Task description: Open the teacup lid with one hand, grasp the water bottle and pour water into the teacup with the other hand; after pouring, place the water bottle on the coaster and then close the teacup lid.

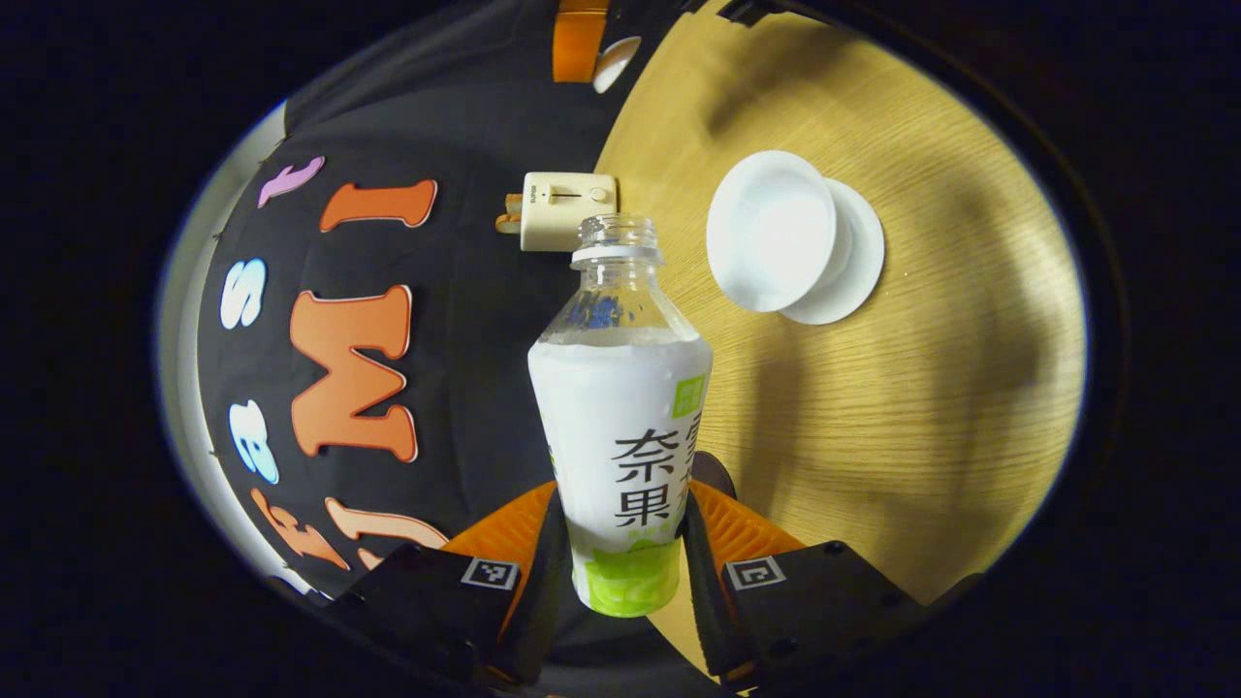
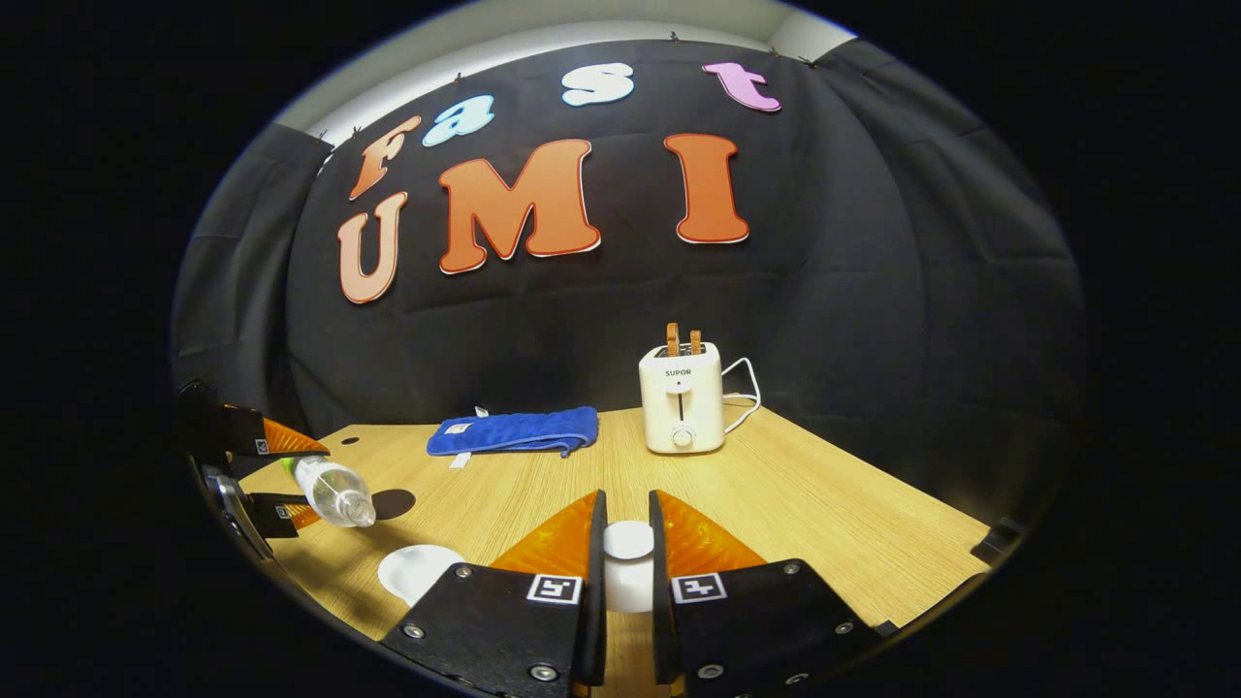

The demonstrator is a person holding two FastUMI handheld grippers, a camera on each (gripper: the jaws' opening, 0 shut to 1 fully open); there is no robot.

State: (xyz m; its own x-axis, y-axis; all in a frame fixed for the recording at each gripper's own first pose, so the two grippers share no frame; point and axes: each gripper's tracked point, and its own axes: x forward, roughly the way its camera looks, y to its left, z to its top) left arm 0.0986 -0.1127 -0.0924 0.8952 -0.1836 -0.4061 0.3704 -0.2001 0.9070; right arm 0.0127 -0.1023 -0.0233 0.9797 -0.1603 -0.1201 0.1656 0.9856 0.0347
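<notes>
My left gripper (image 1: 620,553) is shut on the lower body of the water bottle (image 1: 620,427), which has no cap and a white and green label. Beyond its mouth stands the white teacup (image 1: 771,231), open, on its saucer (image 1: 853,262). In the right gripper view the bottle (image 2: 334,492) lies nearly level in the left gripper (image 2: 291,480), its mouth up and to the left of the teacup (image 2: 419,570). The dark round coaster (image 2: 393,503) lies just behind the bottle. My right gripper (image 2: 627,553) is shut on the white teacup lid (image 2: 628,557), held above the table.
A white toaster (image 2: 681,397) with its cord stands at the back of the wooden table (image 2: 824,514), and a folded blue cloth (image 2: 514,431) lies to its left. The toaster (image 1: 567,208) also sits past the bottle's mouth in the left gripper view.
</notes>
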